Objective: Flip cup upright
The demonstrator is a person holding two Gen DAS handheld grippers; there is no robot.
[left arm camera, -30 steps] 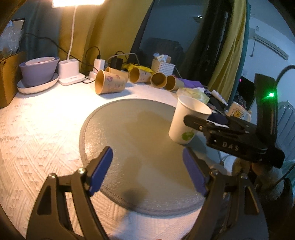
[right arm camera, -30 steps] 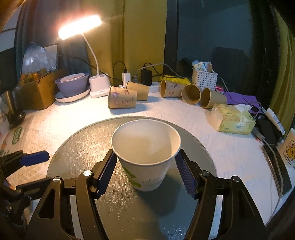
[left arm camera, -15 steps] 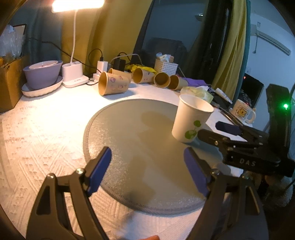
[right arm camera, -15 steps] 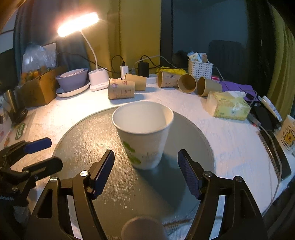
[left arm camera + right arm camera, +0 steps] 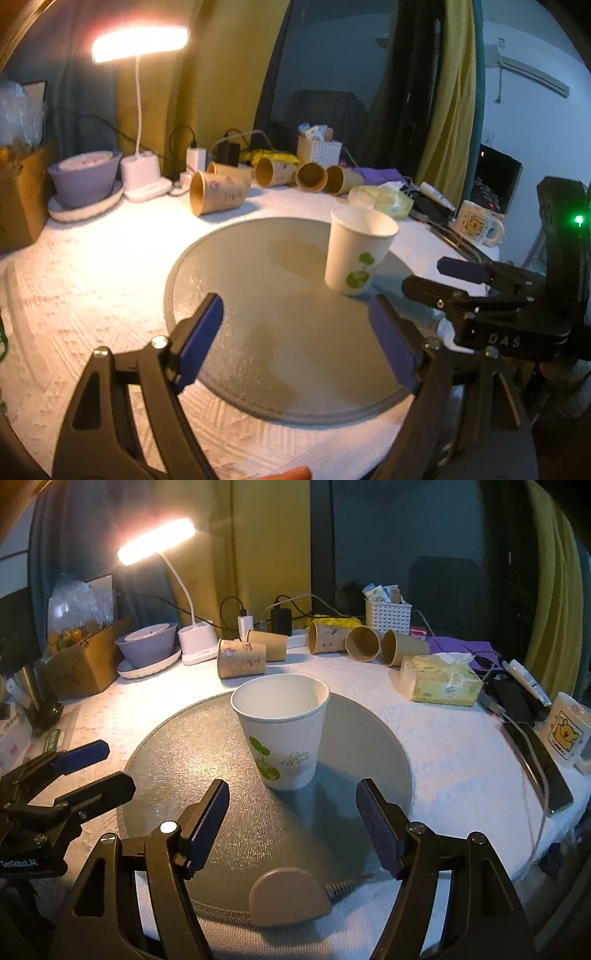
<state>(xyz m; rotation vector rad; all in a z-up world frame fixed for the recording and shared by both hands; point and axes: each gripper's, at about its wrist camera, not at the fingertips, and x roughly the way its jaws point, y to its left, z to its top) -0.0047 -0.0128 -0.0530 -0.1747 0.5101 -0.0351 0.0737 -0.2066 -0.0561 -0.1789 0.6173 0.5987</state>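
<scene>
A white paper cup with a green leaf print [image 5: 284,734] stands upright, mouth up, on the round grey mat [image 5: 207,760]. My right gripper [image 5: 291,823] is open and empty, its fingers a little short of the cup and apart from it. The cup also shows in the left wrist view [image 5: 356,254], at the mat's right side [image 5: 258,295]. My left gripper [image 5: 295,339] is open and empty over the mat's near part, left of the cup. The right gripper shows there at the right [image 5: 443,280]; the left one shows at the left of the right wrist view [image 5: 88,771].
Several brown paper cups [image 5: 242,659] lie on their sides at the back of the white tablecloth. A lit desk lamp [image 5: 197,646], a purple bowl [image 5: 147,644], a cardboard box [image 5: 85,661], a tissue pack [image 5: 439,679], a white basket [image 5: 388,614], a phone [image 5: 535,764] and a mug [image 5: 567,733] stand around.
My right gripper has let go of the cup and drawn back from it, jaws wider. The cup stays upright on the mat. My left gripper has pulled back a little.
</scene>
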